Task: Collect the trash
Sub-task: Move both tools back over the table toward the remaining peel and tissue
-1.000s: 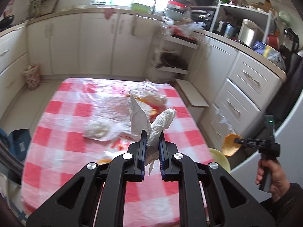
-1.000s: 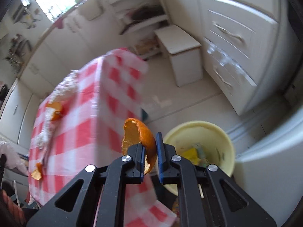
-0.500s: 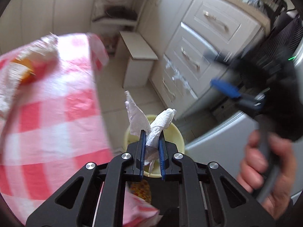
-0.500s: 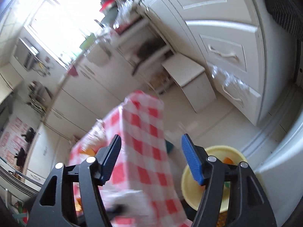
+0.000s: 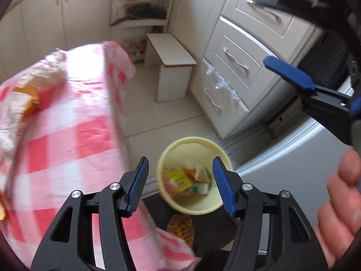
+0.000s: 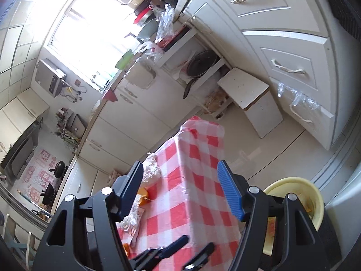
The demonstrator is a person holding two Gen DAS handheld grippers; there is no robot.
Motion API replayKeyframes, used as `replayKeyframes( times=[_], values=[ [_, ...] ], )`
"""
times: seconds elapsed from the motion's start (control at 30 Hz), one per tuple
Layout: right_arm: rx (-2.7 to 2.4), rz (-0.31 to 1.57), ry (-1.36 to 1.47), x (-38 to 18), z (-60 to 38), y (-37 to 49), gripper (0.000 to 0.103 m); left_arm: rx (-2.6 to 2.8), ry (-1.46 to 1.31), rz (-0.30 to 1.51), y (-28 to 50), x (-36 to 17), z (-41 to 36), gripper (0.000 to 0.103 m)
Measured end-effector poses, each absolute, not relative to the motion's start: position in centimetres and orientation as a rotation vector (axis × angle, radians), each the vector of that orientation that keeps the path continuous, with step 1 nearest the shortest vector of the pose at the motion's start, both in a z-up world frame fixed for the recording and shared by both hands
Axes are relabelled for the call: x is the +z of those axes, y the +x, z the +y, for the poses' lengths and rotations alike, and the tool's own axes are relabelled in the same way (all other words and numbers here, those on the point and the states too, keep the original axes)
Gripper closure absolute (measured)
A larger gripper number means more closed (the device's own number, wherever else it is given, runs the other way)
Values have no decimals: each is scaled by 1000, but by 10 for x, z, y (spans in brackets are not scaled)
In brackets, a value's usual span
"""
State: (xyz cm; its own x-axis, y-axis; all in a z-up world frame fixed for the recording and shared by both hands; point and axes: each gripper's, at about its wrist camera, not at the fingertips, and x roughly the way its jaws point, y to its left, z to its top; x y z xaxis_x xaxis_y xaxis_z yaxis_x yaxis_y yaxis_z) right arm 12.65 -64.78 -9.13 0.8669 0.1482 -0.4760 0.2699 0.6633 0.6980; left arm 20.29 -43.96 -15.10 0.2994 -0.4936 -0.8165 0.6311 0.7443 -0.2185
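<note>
The left gripper (image 5: 180,181) is hovering directly over the yellow trash bin (image 5: 168,155), its jaws opening with nothing between them; the crumpled white tissue it was pinching a second ago is gone from the pads and now seems to be lying among the wrappers inside the bin, near its centre. The right gripper (image 6: 180,187) is also standing wide and empty, the orange peel it carried earlier no longer between its pads. Both pieces look delivered, so the next pickup is probably waiting on the checkered tablecloth (image 5: 74,135).

The left wrist view is showing the bin's contents and the right gripper at 2 o'clock, with the person's fingers at 4 o'clock. The right wrist view is showing what remains: orange peel (image 6: 144,197) and clear plastic at 8 o'clock on the cloth, the bin's rim at 4 o'clock.
</note>
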Motion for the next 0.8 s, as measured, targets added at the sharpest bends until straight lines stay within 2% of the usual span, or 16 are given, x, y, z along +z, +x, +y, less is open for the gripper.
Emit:
replayKeyframes(
  times=[0.17,0.3,0.5,0.6,0.67,0.8],
  values=[
    [-8,567,798,-86,-606,144,34,-608,167,936,209,-116,-338,38],
    [68,622,760,-85,-563,161,34,-435,147,869,218,-90,-236,29],
    [176,667,670,-79,-493,176,33,-205,0,871,229,-92,-113,24],
    [223,700,672,-86,-465,174,33,-166,-122,879,230,-98,-74,24],
    [235,714,670,-91,-450,174,33,-150,-124,818,223,-94,-67,21],
    [233,753,665,-103,-428,184,33,-151,-141,808,221,-92,-52,21]
  ],
)
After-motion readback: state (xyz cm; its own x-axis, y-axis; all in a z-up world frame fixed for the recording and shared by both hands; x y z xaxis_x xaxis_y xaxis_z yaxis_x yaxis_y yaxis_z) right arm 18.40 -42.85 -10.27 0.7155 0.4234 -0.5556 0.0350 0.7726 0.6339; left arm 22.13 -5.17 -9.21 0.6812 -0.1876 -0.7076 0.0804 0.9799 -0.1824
